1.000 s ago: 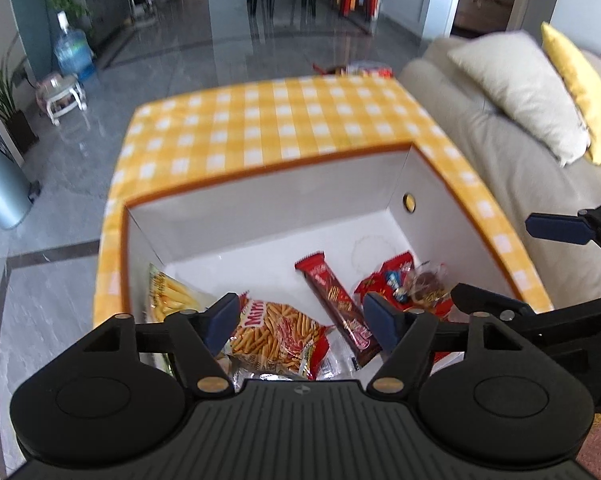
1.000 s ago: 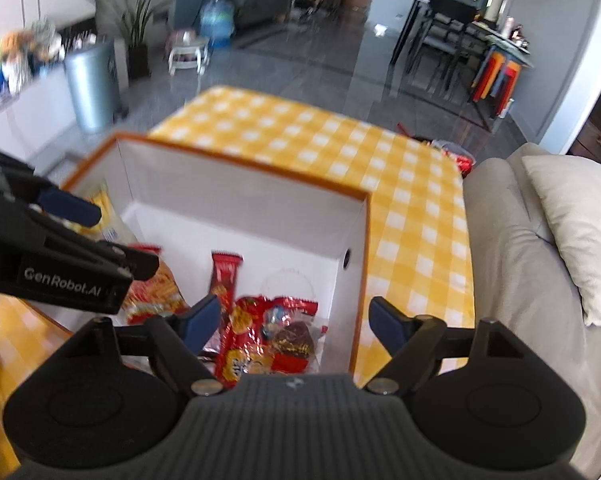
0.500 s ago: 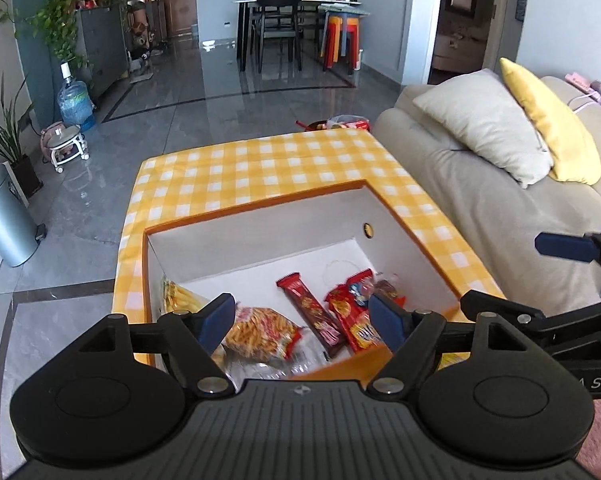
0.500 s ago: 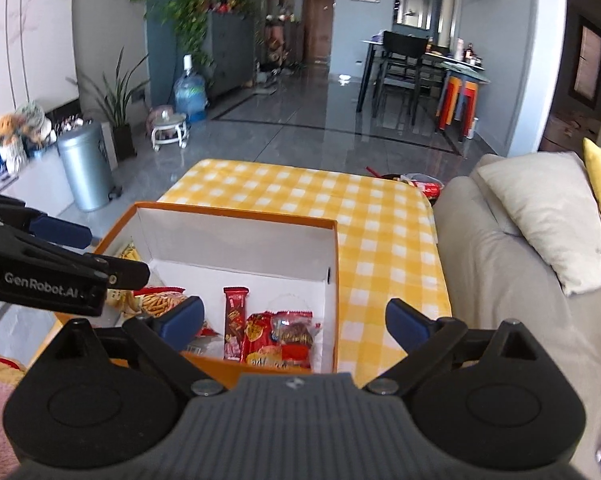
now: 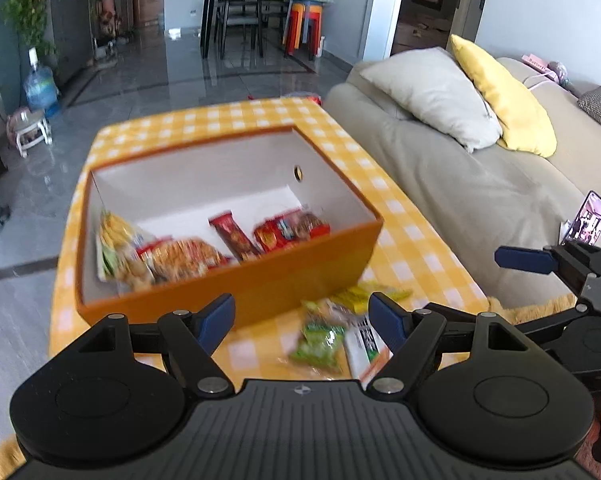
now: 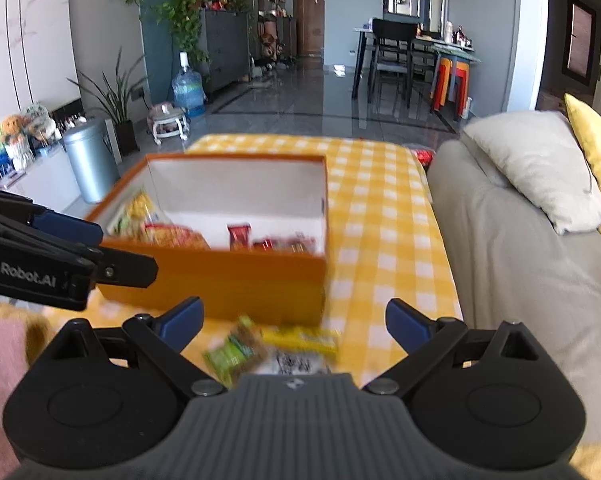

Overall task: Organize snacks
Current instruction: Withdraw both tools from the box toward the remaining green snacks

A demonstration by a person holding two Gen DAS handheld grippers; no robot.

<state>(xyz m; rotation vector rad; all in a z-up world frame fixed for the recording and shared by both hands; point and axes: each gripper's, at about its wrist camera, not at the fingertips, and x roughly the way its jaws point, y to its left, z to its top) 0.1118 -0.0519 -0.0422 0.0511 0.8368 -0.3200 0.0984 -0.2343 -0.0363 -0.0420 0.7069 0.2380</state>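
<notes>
I have the sofa [image 5: 440,168] on my right and the checked surface [image 5: 400,216] in front, with the orange box [image 5: 260,280] sitting on it, its near wall facing me. Inside the box lie several snacks already: a yellow bag [image 5: 112,236] at the left end, a red-orange bag [image 5: 184,256] beside it, a red bar [image 5: 234,234] near the middle and a red pack [image 5: 290,230] toward the right. What is left sits outside, on the surface just in front of the box's near wall: a yellow packet [image 5: 368,292] with its long axis running roughly along that wall, a green packet [image 5: 320,342] closer to me, and a white packet [image 5: 364,344] touching it on the right. My left claw [image 5: 302,322] is spread wide with nothing between its pads, and the green packet lies right ahead in its gap. My right claw [image 6: 294,320] is spread too and empty; from its camera the same three packets sit between its fingers, the green one left of centre. I judge the left claw the nearer to the green packet, the right better placed for the yellow one. Blur softens the packets, so their print is unreadable.
</notes>
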